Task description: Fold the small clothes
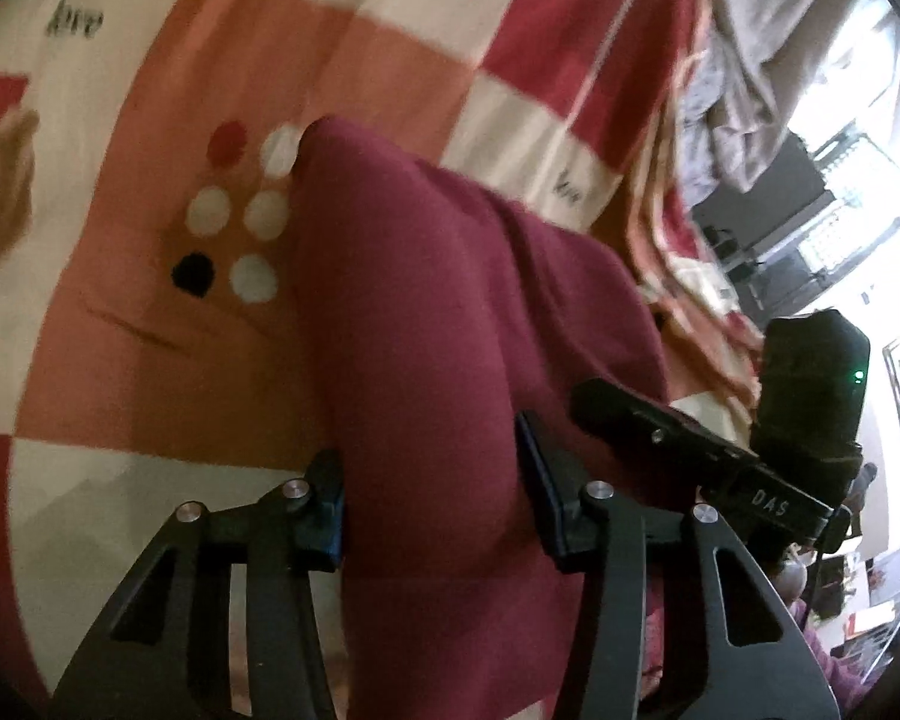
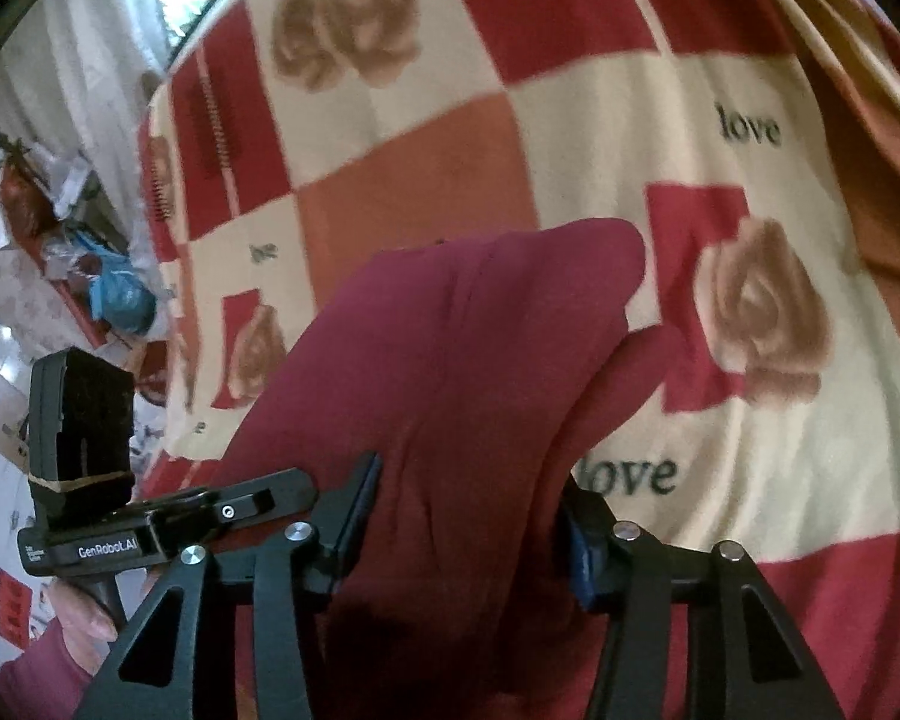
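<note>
A small maroon garment (image 1: 426,324) hangs bunched above a checked blanket (image 1: 150,360). My left gripper (image 1: 432,480) has the cloth between its two fingers, which stand apart with the fabric filling the gap. In the right wrist view the same maroon garment (image 2: 450,372) bulges up between the fingers of my right gripper (image 2: 468,516), which hold it the same way. The other gripper's black body shows at the right of the left wrist view (image 1: 810,420) and at the left of the right wrist view (image 2: 84,450).
The blanket (image 2: 570,138) has red, orange and cream squares with roses, dots and the word "love". Grey bedding (image 1: 750,60) lies at its far edge. Cluttered floor and bags (image 2: 78,252) lie beyond the bed's left side.
</note>
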